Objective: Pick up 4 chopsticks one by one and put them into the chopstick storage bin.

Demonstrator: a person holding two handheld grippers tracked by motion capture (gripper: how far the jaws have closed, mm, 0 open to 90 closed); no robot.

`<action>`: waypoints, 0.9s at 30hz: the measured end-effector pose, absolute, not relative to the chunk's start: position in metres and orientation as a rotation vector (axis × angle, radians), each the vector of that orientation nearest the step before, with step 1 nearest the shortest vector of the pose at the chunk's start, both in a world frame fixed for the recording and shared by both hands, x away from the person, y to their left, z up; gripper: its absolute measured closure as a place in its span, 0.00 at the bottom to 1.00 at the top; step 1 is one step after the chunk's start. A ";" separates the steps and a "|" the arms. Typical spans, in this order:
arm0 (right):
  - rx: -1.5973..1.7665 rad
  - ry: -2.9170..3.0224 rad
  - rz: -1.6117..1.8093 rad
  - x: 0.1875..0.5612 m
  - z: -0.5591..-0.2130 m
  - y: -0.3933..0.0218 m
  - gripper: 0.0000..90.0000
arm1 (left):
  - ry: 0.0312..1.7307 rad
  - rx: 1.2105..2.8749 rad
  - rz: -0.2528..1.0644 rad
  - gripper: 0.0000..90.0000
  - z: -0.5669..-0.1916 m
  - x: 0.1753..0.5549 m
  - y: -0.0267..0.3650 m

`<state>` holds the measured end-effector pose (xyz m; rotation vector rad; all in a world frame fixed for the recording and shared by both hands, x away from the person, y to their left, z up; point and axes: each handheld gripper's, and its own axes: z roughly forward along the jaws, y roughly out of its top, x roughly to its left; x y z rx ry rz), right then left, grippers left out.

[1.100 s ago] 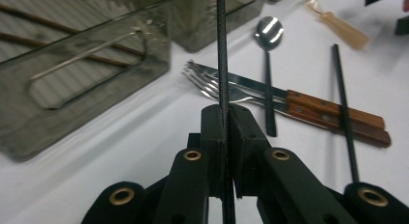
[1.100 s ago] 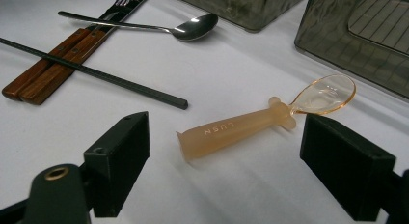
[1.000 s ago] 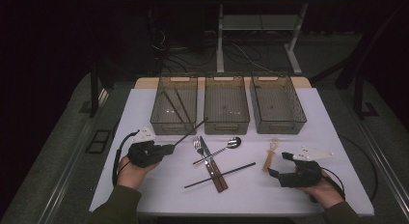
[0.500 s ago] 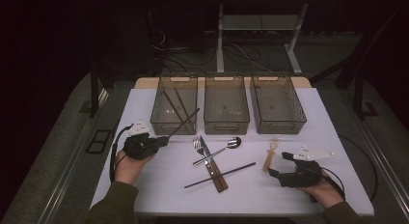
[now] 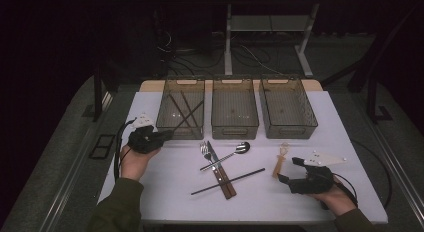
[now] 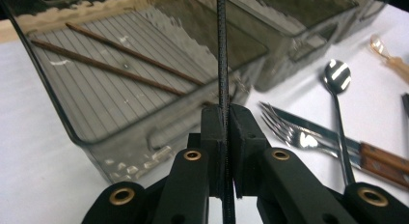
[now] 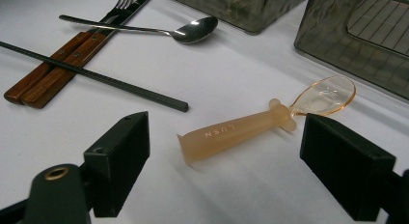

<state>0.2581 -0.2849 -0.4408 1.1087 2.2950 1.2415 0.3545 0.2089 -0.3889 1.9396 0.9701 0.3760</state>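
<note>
My left gripper (image 5: 167, 134) is shut on a black chopstick (image 5: 187, 116) just in front of the left bin (image 5: 162, 117). The stick slants up and away over that bin. In the left gripper view the jaws (image 6: 225, 118) pinch the black chopstick (image 6: 222, 64), with two brown chopsticks (image 6: 120, 72) lying inside the bin behind it. My right gripper (image 5: 289, 169) rests open near the table's front right. A translucent orange spoon (image 7: 241, 130) lies on the cloth between and just beyond its jaws, untouched; the high view shows this spoon (image 5: 279, 162) beside the gripper.
A fork (image 5: 205, 151), a wooden-handled knife (image 5: 220, 174), a metal spoon (image 5: 235, 152) and a second black chopstick (image 5: 230, 181) lie at the table's middle. The middle bin (image 5: 235, 129) and right bin (image 5: 287, 132) stand side by side behind them.
My left gripper has moved away from me toward the left bin and risen slightly, carrying the black chopstick so its far end now hangs over that bin. The right gripper stayed put.
</note>
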 end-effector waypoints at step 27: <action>1.119 2.289 1.257 0.258 -0.440 -0.285 0.19 | 1.149 1.941 0.425 0.95 -0.376 0.444 0.197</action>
